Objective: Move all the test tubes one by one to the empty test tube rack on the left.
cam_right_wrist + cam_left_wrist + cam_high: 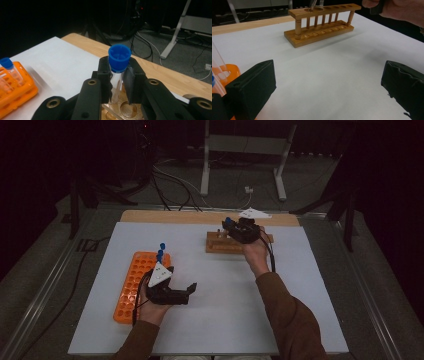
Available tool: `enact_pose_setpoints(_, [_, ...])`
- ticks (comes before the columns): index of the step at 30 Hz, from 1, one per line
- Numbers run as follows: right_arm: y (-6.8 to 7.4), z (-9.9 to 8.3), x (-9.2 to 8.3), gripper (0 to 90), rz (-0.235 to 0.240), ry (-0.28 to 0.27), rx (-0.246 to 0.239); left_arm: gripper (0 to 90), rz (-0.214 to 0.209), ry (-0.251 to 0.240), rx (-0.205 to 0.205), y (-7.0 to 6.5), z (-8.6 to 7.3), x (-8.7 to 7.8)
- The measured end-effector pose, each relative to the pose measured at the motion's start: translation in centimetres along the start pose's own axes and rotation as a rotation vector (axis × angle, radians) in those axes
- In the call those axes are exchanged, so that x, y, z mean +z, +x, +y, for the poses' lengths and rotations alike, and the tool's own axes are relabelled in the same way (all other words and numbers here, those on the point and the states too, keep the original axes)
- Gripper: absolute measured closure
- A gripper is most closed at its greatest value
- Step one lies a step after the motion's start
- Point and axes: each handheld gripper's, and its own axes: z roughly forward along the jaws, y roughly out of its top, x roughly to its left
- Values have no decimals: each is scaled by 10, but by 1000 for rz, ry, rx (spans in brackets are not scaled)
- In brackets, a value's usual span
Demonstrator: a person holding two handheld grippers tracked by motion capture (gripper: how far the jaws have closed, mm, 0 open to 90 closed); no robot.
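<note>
The right tool (117, 82) is gripping a clear blue-capped test tube (118, 65) just above the light wooden tube rack (235, 243); the left tool (327, 87) is resting released beside the orange plastic rack (132, 285) on the white bench (225, 290).

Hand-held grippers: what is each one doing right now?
Left hand-held gripper: open, holding nothing.
Right hand-held gripper: closed on a blue-capped test tube above the wooden rack.
</note>
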Motion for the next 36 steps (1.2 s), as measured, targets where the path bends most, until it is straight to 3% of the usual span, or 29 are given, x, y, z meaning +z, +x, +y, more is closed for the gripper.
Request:
enact_pose_setpoints(9, [-6, 7, -26, 765, 17, -34, -13, 7, 3, -14, -1, -4, 7, 1])
enact_pose_setpoints(16, [-6, -2, -36, 764, 45, 1, -16, 7, 1, -29, 25, -16, 18, 2])
enact_pose_setpoints(23, [-3, -11, -43, 764, 89, 37, -5, 7, 20, -22, 53, -22, 25, 14])
enact_pose_setpoints(32, [6, -12, -53, 762, 160, 52, 22, 8, 64, -53, 51, -23, 38, 32])
enact_pose_setpoints(36, [12, -14, -54, 762, 177, 69, 26, 8, 82, -42, 62, -25, 42, 43])
